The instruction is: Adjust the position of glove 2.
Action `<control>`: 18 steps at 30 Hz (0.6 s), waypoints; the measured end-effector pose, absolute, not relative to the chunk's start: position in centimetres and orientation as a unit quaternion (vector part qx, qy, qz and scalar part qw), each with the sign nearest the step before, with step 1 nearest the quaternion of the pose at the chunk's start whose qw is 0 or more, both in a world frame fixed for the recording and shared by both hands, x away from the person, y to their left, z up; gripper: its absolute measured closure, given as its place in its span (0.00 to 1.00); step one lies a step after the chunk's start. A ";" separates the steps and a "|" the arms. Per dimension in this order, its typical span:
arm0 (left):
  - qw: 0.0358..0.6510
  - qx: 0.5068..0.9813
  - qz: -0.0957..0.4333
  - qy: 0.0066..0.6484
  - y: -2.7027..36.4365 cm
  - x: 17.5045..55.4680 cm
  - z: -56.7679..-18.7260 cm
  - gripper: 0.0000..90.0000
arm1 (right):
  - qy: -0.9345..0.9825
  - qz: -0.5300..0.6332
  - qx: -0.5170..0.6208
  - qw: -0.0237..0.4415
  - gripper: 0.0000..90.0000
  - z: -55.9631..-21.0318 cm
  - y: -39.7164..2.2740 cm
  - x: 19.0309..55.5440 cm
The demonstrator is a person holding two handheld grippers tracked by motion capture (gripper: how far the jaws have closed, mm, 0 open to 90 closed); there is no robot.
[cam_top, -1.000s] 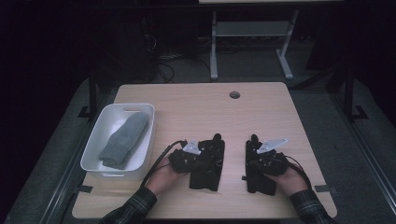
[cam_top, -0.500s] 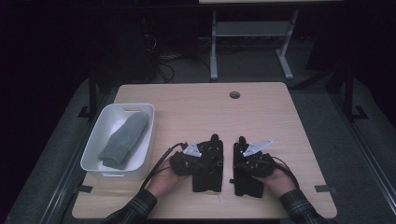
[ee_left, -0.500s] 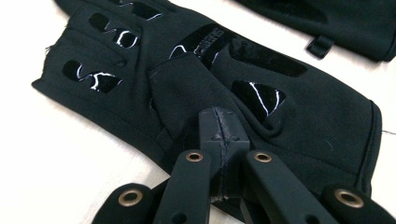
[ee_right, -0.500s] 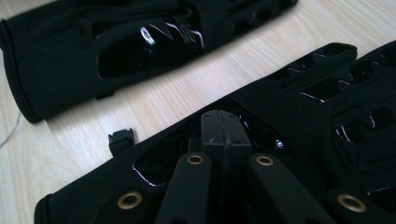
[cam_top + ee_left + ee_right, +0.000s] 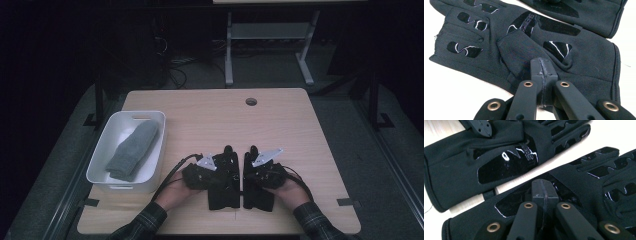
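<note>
High view: two black gloves are laid side by side near the table's [image 5: 280,125] six-o'clock edge, a left glove [image 5: 223,180] and a right glove [image 5: 256,182], close together with a thin strip of wood seen between them in the right gripper view. The left gripper [image 5: 227,150] is rested on the left glove, the right gripper [image 5: 251,149] on the right glove, each held by a hand entering from six o'clock. Both pairs of jaws are seen pressed fully together in the gripper views, tips down on fabric; whether any cloth is pinched between them cannot be told (no fold is visibly caught).

In the left gripper view the closed tips [image 5: 541,71] are set on the left glove [image 5: 524,47] at the thumb base, glossy grip patches showing. In the right gripper view the closed tips [image 5: 544,190] are set on the right glove [image 5: 584,195] on a glossy palm patch; the left glove [image 5: 486,162] lies at eleven o'clock, with the other gripper's jaw tips at its top edge.

Long axes of both gloves are run roughly six to twelve o'clock in the high view; which end is at twelve cannot be made out there.

A white bin [image 5: 102,160] is placed at nine o'clock of the gloves, well apart, holding a folded grey cloth [image 5: 132,150] laid lengthwise.
</note>
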State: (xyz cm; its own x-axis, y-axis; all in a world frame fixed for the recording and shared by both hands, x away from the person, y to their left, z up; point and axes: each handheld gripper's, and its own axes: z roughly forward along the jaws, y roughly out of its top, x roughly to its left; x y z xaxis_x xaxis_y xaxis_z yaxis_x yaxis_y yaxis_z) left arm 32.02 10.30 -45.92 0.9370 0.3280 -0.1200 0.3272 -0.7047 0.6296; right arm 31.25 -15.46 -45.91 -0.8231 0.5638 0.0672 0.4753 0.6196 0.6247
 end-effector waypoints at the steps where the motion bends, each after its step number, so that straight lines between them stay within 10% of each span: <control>1: 0.344 0.922 0.000 0.179 10.3 32.0 -46.0 0.99 | 0.897 0.327 0.289 0.068 1.00 -45.9 -15.3 31.4; 8: 0.343 0.923 0.009 0.176 10.0 32.3 -45.9 0.99 | 0.899 0.331 0.281 0.064 1.00 -46.0 -14.7 31.4; 18: 0.357 0.901 0.041 0.244 12.0 32.7 -45.0 0.73 | 0.875 0.354 0.320 0.084 0.97 -44.6 -19.1 30.8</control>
